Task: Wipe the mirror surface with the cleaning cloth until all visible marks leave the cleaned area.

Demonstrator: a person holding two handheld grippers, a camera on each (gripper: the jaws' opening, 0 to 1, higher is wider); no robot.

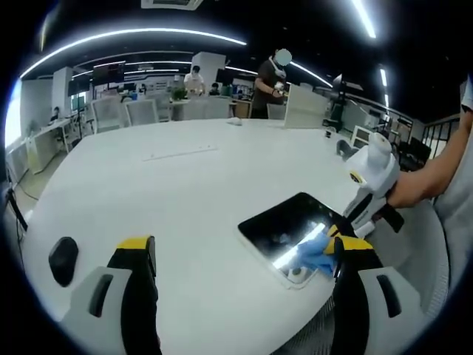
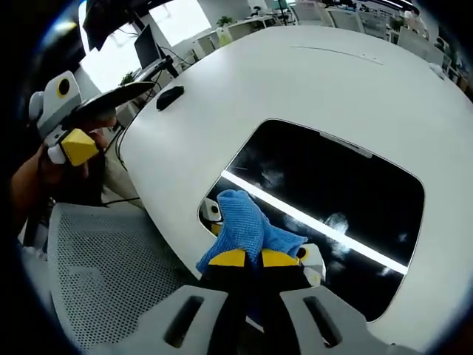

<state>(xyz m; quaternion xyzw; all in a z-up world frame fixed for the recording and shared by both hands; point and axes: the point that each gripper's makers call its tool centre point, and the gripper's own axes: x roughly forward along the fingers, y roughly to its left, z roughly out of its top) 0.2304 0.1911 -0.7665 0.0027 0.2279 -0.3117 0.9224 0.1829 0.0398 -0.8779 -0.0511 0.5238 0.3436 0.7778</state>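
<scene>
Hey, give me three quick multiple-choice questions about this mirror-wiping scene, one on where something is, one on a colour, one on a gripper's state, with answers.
1. Where does the mirror lie?
A. flat on the white table
B. on a chair
C. propped upright

2. What colour is the cloth?
A. red
B. blue
C. white

3. How is the right gripper?
A. wide open
B. shut on the cloth
C. holding a bottle

Answers: 1 A, table surface surrounds it; 2 B, blue fabric lies on the glass; 3 B, its yellow tips pinch the cloth.
</scene>
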